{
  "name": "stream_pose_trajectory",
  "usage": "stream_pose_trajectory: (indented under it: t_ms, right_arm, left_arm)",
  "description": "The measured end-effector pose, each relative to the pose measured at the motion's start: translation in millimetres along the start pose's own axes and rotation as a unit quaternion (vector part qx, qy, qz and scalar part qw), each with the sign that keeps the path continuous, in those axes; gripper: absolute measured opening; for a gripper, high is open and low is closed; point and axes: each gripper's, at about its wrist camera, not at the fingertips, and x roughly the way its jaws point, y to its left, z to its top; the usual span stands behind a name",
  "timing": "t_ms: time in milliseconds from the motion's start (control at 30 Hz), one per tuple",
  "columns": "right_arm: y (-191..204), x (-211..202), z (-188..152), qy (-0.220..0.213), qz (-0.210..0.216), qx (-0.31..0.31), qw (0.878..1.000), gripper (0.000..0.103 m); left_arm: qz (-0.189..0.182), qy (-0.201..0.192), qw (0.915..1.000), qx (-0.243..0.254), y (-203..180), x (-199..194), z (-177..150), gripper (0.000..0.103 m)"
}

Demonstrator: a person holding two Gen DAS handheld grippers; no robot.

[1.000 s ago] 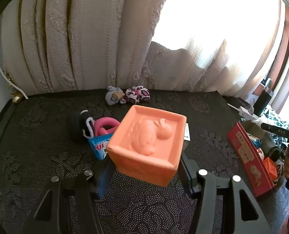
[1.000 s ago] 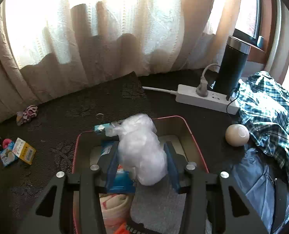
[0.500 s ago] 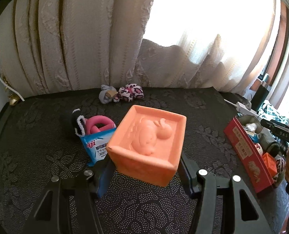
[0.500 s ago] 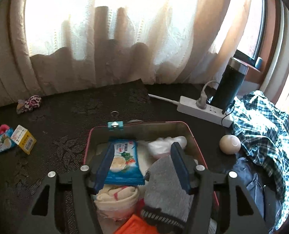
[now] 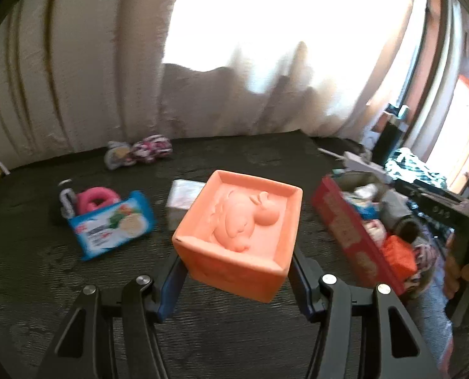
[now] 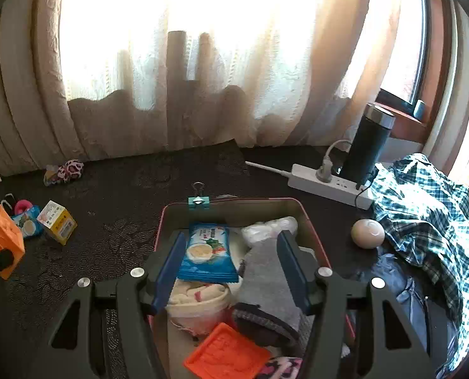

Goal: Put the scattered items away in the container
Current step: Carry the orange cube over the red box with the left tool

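We record the left gripper [image 5: 236,279] at lower centre of its view, jaws clamped on an orange block [image 5: 238,235] embossed with a duck, held clear above the dark table [image 5: 29,268]. To its left lie a blue snack packet [image 5: 112,225], a pink ring [image 5: 94,199] and, farther back, a patterned fabric bundle [image 5: 139,154]. The red container [image 5: 345,230] stands at right, well apart from the block. In the right wrist view, the right gripper [image 6: 231,267] hangs over the container [image 6: 244,203]; its jaws have just been opening and now stand apart, gripping nothing. Below them lie a blue packet [image 6: 207,252], a grey sock [image 6: 266,271] and a white plastic bag [image 6: 267,229].
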Motion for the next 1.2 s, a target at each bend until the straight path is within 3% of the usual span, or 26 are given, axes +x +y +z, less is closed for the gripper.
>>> stream_pose_trajectory:
  t_ms: [367,533,900,967,1200]
  right_arm:
    - [-52,-13,-9,-0.016,-0.012,0.051,0.998,0.064]
    - [-78,-18,-15,-0.025,-0.029,0.077,0.996,0.064]
    - [-111,-10,-29,-0.037,-0.058,0.119,0.991,0.064]
    - [-116,-10,-31,-0.042,-0.065,0.126,0.989,0.064]
    - [-121,-11,-32,-0.055,-0.082,0.131,0.986,0.067]
  left_arm:
    - [-0.046,0.012,0.9973,0.056,-108,34,17,0.060]
    - [-0.066,0.022,0.9961,0.055,-143,56,27,0.060]
    - [-0.096,0.055,0.9933,0.031,-177,100,27,0.062]
    - [-0.102,0.055,0.9927,0.031,-179,103,26,0.070]
    - [-0.105,0.054,0.9924,0.035,-181,104,24,0.070]
